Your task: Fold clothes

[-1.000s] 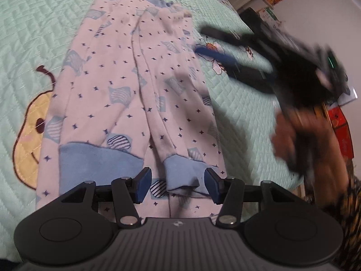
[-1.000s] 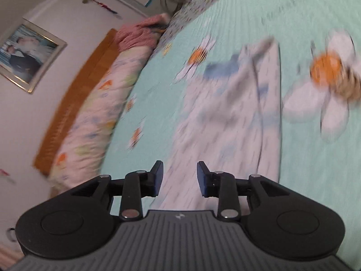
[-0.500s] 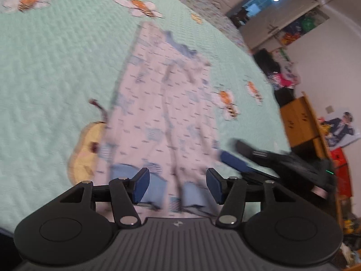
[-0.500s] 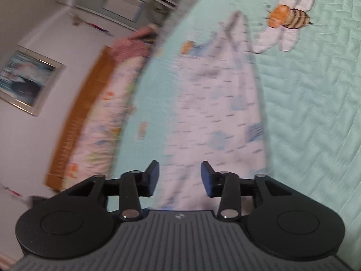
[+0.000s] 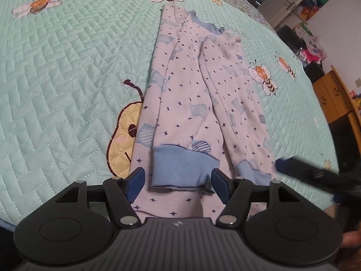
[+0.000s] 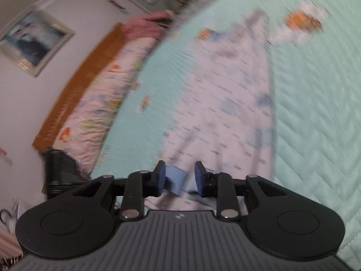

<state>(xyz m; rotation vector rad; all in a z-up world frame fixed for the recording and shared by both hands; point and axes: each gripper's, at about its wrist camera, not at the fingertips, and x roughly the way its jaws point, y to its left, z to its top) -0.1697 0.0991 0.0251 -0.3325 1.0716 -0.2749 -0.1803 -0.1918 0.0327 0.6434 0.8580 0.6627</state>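
Pyjama top (image 5: 203,94) lies flat on the bed quilt (image 5: 67,67), lengthwise away from me, collar at the far end, hem at my end. White fabric, small dark stars, striped blue patches. Both sleeves are folded in over the body and run down toward me. Wide blue cuff (image 5: 182,167) sits in the middle near the hem; second blue cuff (image 5: 250,171) just to its right.

My left tongs (image 5: 178,180): released, jaws have just been opening. Wide cuff lies in the gap between the blue pads, pads not pressing on it. They stand either side of it, above the hem.

My right tongs (image 6: 179,177): jaws have just been closing. A blue cuff (image 6: 177,179) sits between the pads; left pad looks against it, a gap on the right side. View is motion-blurred, so I can't tell if it's clenched on the fabric. From the left wrist view the right tongs (image 5: 300,171) come in from the right edge, tip just beside the right cuff.

Quilt is mint green, zigzag stitching, with bee (image 5: 264,76) and flower (image 5: 40,2) appliqués and a yellow pear (image 5: 124,135) partly under the top's left edge. Right wrist view: wooden headboard (image 6: 83,79), pillow (image 6: 106,94) along it, framed picture (image 6: 36,43) on the wall.
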